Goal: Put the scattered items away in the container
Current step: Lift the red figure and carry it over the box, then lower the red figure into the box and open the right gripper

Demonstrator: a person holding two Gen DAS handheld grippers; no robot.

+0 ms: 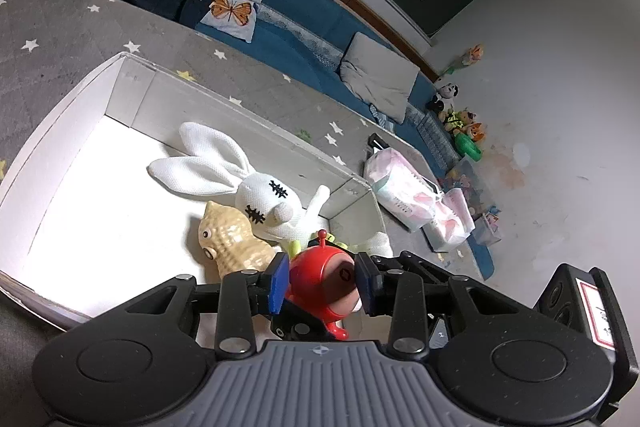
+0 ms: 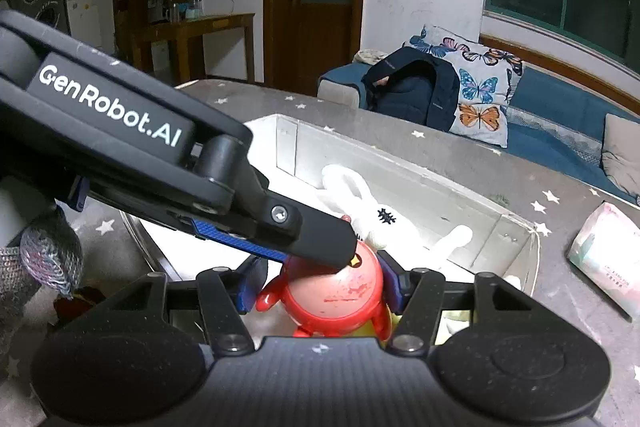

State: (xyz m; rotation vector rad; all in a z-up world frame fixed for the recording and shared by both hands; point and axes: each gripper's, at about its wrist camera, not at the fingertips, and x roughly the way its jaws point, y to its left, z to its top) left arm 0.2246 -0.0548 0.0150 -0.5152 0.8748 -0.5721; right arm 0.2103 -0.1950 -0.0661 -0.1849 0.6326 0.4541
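Red round toy (image 1: 320,279) clamped by both left gripper (image 1: 322,277) and right gripper (image 2: 320,285) jaws | above white box (image 1: 132,83) near corner | rabbit (image 1: 256,195), peanut (image 1: 232,243) inside

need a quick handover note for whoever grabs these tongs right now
Left tongs: shut on the red toy, pads on both its sides.
Right tongs: shut on the same red toy from the other direction.
The toy hangs over the near end of the white box.
Done: white rabbit and peanut toy lie in the box.
Left: lower the red toy in, open both tongs. Tissue packs lie outside on the star cloth.
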